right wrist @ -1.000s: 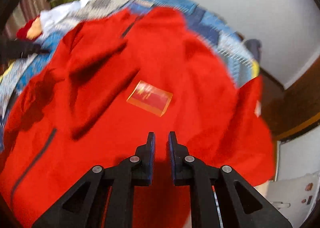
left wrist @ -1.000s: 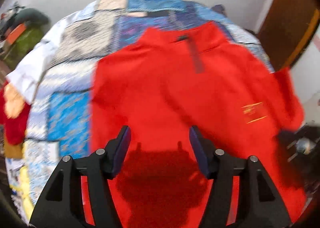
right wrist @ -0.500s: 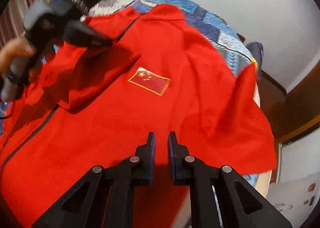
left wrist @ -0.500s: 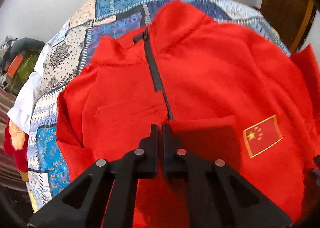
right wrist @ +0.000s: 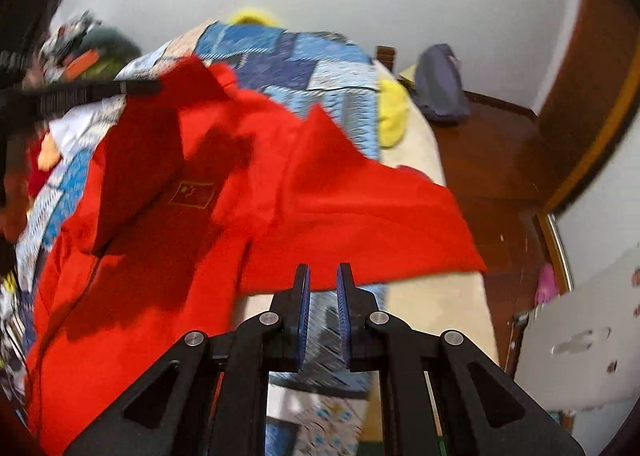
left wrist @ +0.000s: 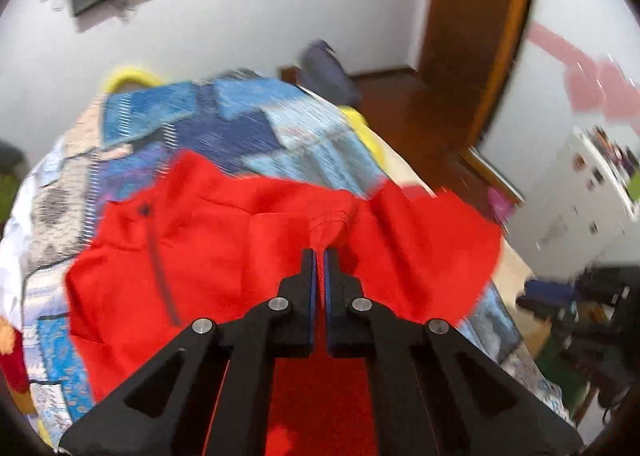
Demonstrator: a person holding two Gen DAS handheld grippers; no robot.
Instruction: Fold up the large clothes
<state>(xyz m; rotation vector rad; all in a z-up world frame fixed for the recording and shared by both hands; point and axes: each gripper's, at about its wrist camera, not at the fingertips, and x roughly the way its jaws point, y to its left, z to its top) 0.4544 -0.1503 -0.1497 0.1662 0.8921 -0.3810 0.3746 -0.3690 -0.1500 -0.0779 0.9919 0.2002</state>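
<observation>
Both grippers pointed steeply down over the bed (right wrist: 416, 160). The left gripper (left wrist: 319, 256) had its jaws pressed together on a pinch of the red jacket (left wrist: 240, 240), the cloth puckering right at the fingertips and lifting off the patchwork quilt (left wrist: 248, 124). In the right wrist view that same gripper showed as a dark bar near the quilt's left edge, holding a flap of red cloth raised. The right gripper (right wrist: 323, 272) had its jaws nearly together; the jacket's lower edge crossed just at their tips, and I cannot tell whether the pads actually gripped it. The jacket lay across the middle of the quilt, rumpled and partly folded, its dark zip (left wrist: 160, 272) running down the left part and a flag patch (right wrist: 192, 194) showing in shadow under the raised flap; one corner reached the bed's right edge. Both views were smeared by motion, so the quilt's pattern and the room's corners were hard to make out.
</observation>
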